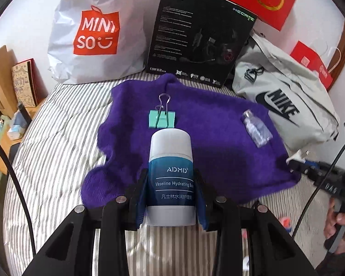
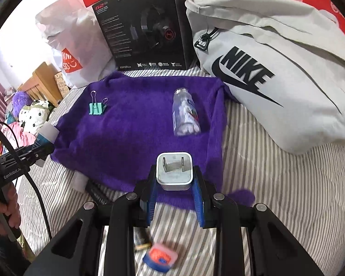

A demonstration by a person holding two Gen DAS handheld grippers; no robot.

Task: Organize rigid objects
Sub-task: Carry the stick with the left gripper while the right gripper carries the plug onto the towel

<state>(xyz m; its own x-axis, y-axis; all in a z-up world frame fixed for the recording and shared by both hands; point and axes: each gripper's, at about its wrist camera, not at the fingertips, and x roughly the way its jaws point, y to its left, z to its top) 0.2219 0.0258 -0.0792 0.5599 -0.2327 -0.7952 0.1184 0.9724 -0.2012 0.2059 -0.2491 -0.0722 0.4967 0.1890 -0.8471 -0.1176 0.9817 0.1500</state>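
the left claw (image 1: 170,197) grips a white-and-blue "admd vaseline hydrating" stick (image 1: 171,172); the right claw (image 2: 173,191) clamps a white square plug charger (image 2: 174,171). at 12 o'clock on the purple fuzzy cloth (image 2: 135,124): a mint binder clip (image 1: 162,119), then a black "hecate" box (image 1: 200,39).

Purple towel (image 2: 135,124) on a grey-and-white striped bed (image 2: 276,195); mint-green clip (image 2: 96,108) upper left of the towel; clear bottle (image 2: 185,115) with a blue-red label; white plug (image 2: 174,172) between blue-padded black tongs (image 2: 175,197); white-and-blue balm tube (image 1: 171,179); black box (image 1: 200,39); grey bag (image 2: 276,69) with black lettering; white bag (image 1: 94,34) with an orange logo
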